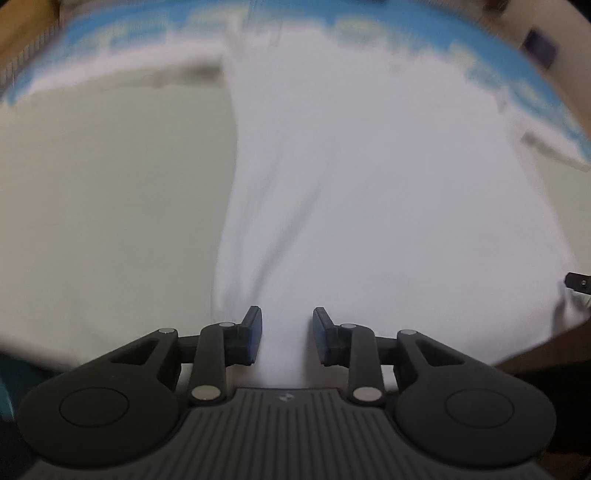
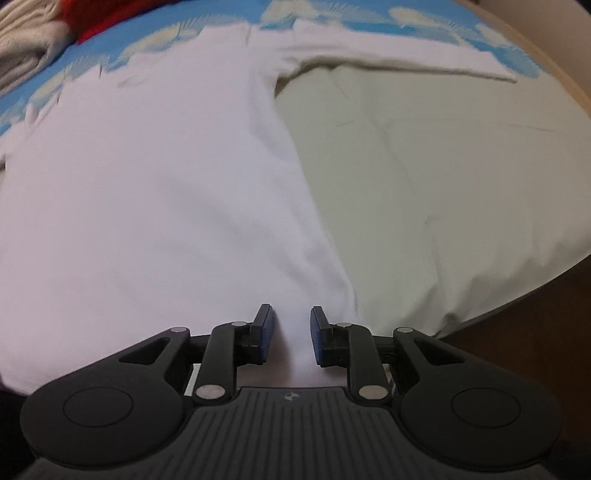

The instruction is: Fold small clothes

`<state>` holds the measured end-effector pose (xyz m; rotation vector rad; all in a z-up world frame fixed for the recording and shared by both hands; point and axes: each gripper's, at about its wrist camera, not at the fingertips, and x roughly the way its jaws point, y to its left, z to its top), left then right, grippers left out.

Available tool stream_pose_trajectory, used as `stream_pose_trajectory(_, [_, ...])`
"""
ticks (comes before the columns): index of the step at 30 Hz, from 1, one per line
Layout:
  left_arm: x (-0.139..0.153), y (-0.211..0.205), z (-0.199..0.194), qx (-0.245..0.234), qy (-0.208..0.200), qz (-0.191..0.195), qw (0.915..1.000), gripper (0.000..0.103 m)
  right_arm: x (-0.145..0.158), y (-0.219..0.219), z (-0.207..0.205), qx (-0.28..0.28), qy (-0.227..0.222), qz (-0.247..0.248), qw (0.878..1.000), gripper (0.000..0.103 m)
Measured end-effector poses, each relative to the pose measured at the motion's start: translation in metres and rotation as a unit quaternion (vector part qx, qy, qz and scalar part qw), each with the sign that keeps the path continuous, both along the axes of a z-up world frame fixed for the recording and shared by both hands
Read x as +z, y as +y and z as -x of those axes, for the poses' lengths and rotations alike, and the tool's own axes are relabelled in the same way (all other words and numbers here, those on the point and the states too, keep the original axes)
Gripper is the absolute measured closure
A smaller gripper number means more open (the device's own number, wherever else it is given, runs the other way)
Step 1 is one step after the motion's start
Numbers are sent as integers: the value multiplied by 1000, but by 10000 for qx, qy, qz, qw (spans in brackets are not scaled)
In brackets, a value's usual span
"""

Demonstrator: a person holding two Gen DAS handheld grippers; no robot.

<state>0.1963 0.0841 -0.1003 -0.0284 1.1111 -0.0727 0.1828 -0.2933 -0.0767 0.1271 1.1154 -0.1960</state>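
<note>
White long-sleeved shirt (image 2: 155,177) spread flat on a pale cream sheet (image 2: 461,192), its top end reaching a blue cover with pale feather print (image 2: 369,18). One sleeve (image 2: 406,62) stretches out sideways across the sheet. Left tongs (image 1: 287,334) at the shirt's near hem close to one side edge, jaws partly apart, white cloth showing in the gap; cannot tell whether the pads press it. Right tongs (image 2: 292,334) likewise at the opposite corner, gap narrower, grip unclear. Grey and red clothes (image 2: 44,33) piled far off.
</note>
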Motion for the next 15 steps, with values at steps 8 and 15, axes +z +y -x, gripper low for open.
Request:
stream_pose_trajectory(8, [46,1,5,398,-1425,24,9890,41,57,16,13,169,-1708,-216,9849,64])
stream_pose_trajectory(15, [80,-19,-10,617,-2670,-403,9609,28,88,55,16,938,-2771,377,9555,63])
